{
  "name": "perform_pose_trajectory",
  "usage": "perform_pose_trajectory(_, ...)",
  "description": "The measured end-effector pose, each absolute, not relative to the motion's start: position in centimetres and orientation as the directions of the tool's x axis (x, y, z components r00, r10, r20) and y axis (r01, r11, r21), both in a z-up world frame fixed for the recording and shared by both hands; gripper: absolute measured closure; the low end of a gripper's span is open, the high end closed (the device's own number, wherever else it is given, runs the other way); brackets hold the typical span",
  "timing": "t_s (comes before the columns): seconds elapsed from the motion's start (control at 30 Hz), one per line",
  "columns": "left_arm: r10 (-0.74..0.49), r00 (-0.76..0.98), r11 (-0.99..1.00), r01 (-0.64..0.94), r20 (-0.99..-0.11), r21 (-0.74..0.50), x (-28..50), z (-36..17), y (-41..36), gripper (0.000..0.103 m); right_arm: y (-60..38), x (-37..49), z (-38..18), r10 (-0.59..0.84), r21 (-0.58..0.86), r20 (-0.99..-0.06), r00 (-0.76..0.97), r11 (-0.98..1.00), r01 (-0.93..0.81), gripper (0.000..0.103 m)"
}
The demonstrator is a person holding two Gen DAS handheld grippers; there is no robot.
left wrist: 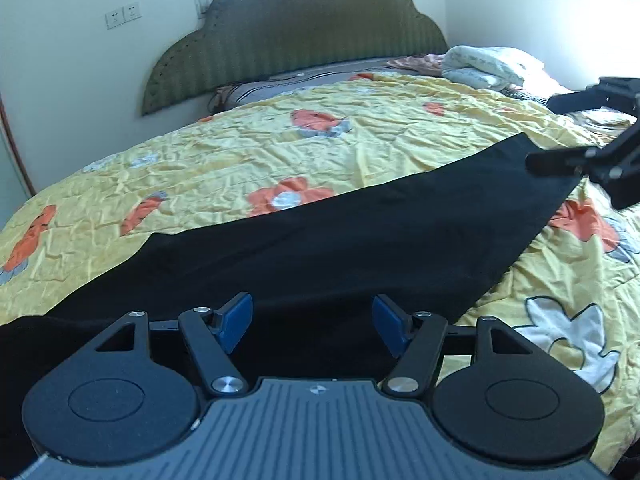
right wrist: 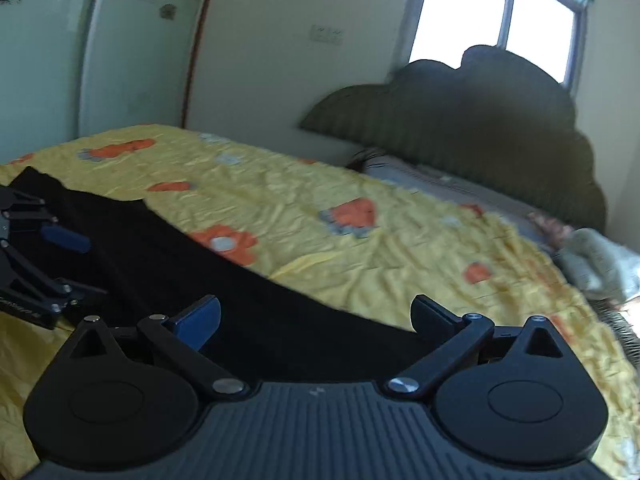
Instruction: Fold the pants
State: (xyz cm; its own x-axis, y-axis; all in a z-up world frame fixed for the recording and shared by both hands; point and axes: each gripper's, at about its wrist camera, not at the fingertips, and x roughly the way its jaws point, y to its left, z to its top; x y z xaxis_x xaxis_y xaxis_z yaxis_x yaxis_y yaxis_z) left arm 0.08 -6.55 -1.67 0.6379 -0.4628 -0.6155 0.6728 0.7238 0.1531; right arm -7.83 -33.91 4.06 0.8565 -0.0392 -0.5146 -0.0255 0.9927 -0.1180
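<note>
The black pants (left wrist: 320, 232) lie flat on the yellow flowered quilt (left wrist: 240, 152), right under both grippers. The left gripper (left wrist: 312, 322) is open and holds nothing. The right gripper (right wrist: 316, 320) is wide open and empty too, just above the pants.

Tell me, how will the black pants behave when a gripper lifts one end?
The black pants lie flat and thin on the yellow bedspread, so they would probably droop and fold. They look light. The wrinkled bedspread beneath may drag along if they are pushed.
</note>
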Motion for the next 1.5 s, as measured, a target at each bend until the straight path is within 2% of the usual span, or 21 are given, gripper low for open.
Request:
perform_pose_trajectory(0.1,-0.42,0.601,0.737,0.663,-0.68,0.132,1.2,-2.8,-5.8,0.032,-32.8,-3.8,1.4,0.057,-0.039,-0.59,0.805,0.994,-0.098,0.001)
perform_pose_trajectory(0.2,-0.416,0.571,0.738,0.667,-0.707,0.104,1.4,-3.9,-5.3,0.032,-32.1,-0.5,-1.5,0.071,-0.051,-0.679,0.73,0.988,-0.143,0.001)
perform_pose_trajectory(0.27,-0.422,0.574,0.734,0.671,-0.702,0.108,1.1,-3.9,-5.0,0.032,-32.4,1.2,-2.9,-0.024,-0.136,-0.666,0.746,0.987,-0.089,0.0)
perform_pose_trajectory(0.37,-0.425,0.573,0.735,0.67,-0.701,0.102,1.0,-3.6,-4.7,0.031,-32.9,2.2,-1.3,-0.138,-0.155,-0.618,0.774,0.987,0.052,0.0)
perform_pose_trajectory(0.43,-0.421,0.58,0.741,0.663,-0.697,0.104,1.0,-3.3,-4.3,0.032,-32.2,2.1,0.3,-0.011,-0.071,-0.59,0.807,0.997,-0.038,0.001)
perform_pose_trajectory(0.57,-0.4,0.586,0.753,0.649,-0.705,0.112,1.3,-3.1,-3.7,0.031,-29.3,4.6,0.0,0.266,0.11,-0.657,0.705,0.959,-0.26,0.003)
perform_pose_trajectory(0.67,-0.405,0.57,0.761,0.644,-0.715,0.082,1.3,-3.5,-3.1,0.03,-27.2,7.2,-2.0,0.254,0.069,-0.718,0.648,0.952,-0.297,0.004)
perform_pose_trajectory(0.83,-0.418,0.585,0.755,0.649,-0.695,0.092,0.3,-2.6,-2.1,0.031,-27.0,9.2,-1.4,0.107,-0.014,-0.673,0.732,0.987,-0.158,0.004)
perform_pose_trajectory(0.93,-0.402,0.623,0.796,0.6,-0.671,0.079,0.8,-1.6,-0.2,0.03,-26.3,8.3,0.1,0.205,0.053,-0.626,0.752,0.974,-0.221,0.004)
perform_pose_trajectory(1.0,-0.368,0.659,0.838,0.541,-0.656,0.073,1.6,-1.0,1.5,0.03,-25.0,8.0,0.5,0.306,0.105,-0.629,0.715,0.944,-0.313,0.004)
perform_pose_trajectory(1.07,-0.31,0.687,0.884,0.463,-0.657,0.067,2.9,-0.8,3.2,0.029,-23.3,8.1,-0.2,0.348,0.107,-0.657,0.669,0.921,-0.373,0.004)
perform_pose_trajectory(1.13,-0.246,0.686,0.91,0.407,-0.685,0.08,3.9,-1.1,4.4,0.029,-22.2,8.6,-1.5,0.305,0.062,-0.689,0.658,0.929,-0.366,0.004)
perform_pose_trajectory(1.23,-0.21,0.66,0.912,0.398,-0.721,0.098,4.2,-1.9,5.4,0.029,-23.1,8.7,-1.7,0.212,0.055,-0.665,0.716,0.97,-0.236,0.004)
perform_pose_trajectory(1.37,-0.249,0.701,0.914,0.398,-0.669,0.076,3.6,-0.6,7.2,0.029,-24.4,7.1,-0.2,0.286,0.153,-0.612,0.738,0.958,-0.244,0.004)
perform_pose_trajectory(1.43,-0.174,0.753,0.942,0.315,-0.635,0.116,4.5,-0.4,8.1,0.025,-24.6,6.3,-0.1,0.318,0.172,-0.618,0.719,0.947,-0.271,0.004)
perform_pose_trajectory(1.5,-0.09,0.764,0.964,0.229,-0.639,0.138,5.6,-0.4,9.4,0.024,-25.3,5.3,-0.2,0.294,0.161,-0.623,0.724,0.955,-0.25,0.004)
